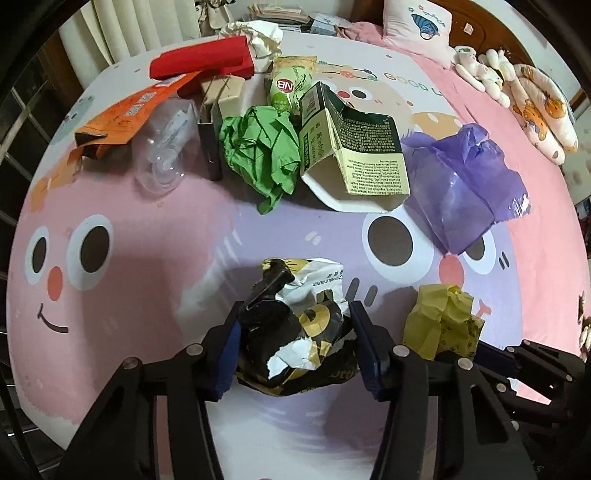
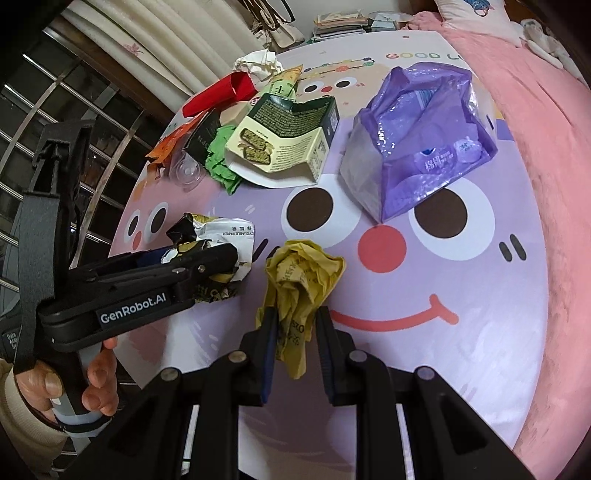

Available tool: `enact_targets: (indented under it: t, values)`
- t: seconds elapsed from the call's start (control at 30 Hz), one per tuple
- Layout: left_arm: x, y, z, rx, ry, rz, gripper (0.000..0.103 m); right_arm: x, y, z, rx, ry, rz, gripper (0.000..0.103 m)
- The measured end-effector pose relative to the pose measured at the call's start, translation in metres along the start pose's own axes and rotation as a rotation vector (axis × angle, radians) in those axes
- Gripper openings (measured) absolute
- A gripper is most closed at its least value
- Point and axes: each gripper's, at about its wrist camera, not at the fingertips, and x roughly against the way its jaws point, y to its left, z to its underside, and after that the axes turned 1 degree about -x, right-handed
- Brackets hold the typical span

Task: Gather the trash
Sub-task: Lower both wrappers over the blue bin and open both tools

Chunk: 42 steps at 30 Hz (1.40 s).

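Note:
My left gripper (image 1: pixel 295 339) is shut on a crumpled black, gold and white paper bag (image 1: pixel 299 332) low over the cartoon bedsheet; it also shows in the right wrist view (image 2: pixel 214 254). My right gripper (image 2: pixel 295 328) is shut on a crumpled yellow paper wad (image 2: pixel 299 280), which shows in the left wrist view (image 1: pixel 439 321) too. A purple plastic bag (image 2: pixel 417 140) holding trash lies beyond, open toward me. Farther back lie a torn green-and-cream box (image 1: pixel 354 147), green crumpled paper (image 1: pixel 262 151), a clear plastic cup (image 1: pixel 162 162), an orange wrapper (image 1: pixel 125 114) and a red box (image 1: pixel 203 61).
The trash lies on a bed with a pink and lilac cartoon sheet (image 1: pixel 147 258). Pillows and plush toys (image 1: pixel 517 85) line the far right. A window grille (image 2: pixel 55 110) and curtain stand to the left. White crumpled paper (image 1: pixel 258 35) and stacked books sit at the far edge.

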Motion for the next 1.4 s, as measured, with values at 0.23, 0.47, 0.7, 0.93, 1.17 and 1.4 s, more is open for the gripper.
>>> enact_targets:
  t: [0.23,0.47,0.7,0.93,1.17,1.4]
  values:
    - [0.043,0.017,0.020,-0.013,-0.044,0.019,0.052,0.016,0.025,0.010,0.007,-0.040,-0.005,0.020]
    - [0.106,0.038,0.054,-0.086,-0.124,0.062,0.052,0.041,0.067,0.042,0.012,-0.097,0.006,0.020]
    - [0.152,0.059,0.119,-0.209,-0.154,0.105,0.052,0.053,0.109,0.106,-0.054,-0.138,0.048,0.020]
    - [0.151,0.081,0.201,-0.299,-0.131,0.127,0.052,0.033,0.146,0.190,-0.129,-0.120,0.092,0.020]
    - [0.131,0.095,0.268,-0.347,-0.078,0.117,0.053,-0.004,0.156,0.266,-0.203,-0.011,0.113,0.020]
    - [0.074,0.097,0.319,-0.342,0.027,0.147,0.053,-0.059,0.132,0.323,-0.300,0.081,0.129,0.020]
